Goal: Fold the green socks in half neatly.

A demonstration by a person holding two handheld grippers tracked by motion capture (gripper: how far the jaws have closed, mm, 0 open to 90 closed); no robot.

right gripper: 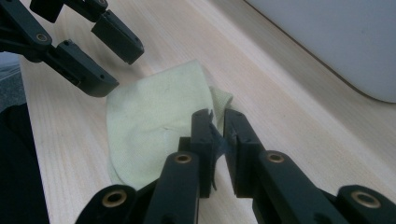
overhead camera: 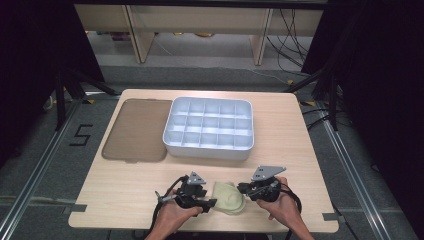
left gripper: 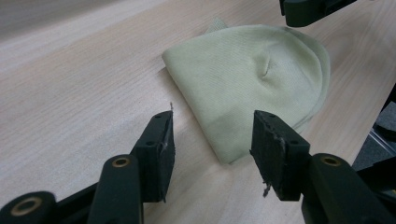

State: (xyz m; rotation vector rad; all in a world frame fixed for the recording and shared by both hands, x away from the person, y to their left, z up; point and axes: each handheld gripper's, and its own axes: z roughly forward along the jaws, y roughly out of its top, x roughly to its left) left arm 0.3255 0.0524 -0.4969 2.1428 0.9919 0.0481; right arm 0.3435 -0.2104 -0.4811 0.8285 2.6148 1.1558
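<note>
On the near edge of the wooden table [overhead camera: 280, 125], seen from the high view, a pale green cloth [overhead camera: 228, 197] is laid folded, well short of the white compartment tray [overhead camera: 209, 127], whose cells look empty. Just left of the cloth the left gripper [overhead camera: 207, 203] is held; just right of it, the right gripper [overhead camera: 242, 188]. A brown lid [overhead camera: 135, 130] is seen flat beside the tray.

From the left gripper view, the jaws are seen standing apart with nothing between them, the cloth's folded corner [left gripper: 224, 149] lying just beyond them.

From the right gripper view, the right gripper [right gripper: 217, 123] is seen almost closed at the cloth's edge [right gripper: 154, 130]; whether fabric is pinched cannot be told.

Folding is judged partly done: the cloth is already compact, but placing it in the tray remains.
</note>
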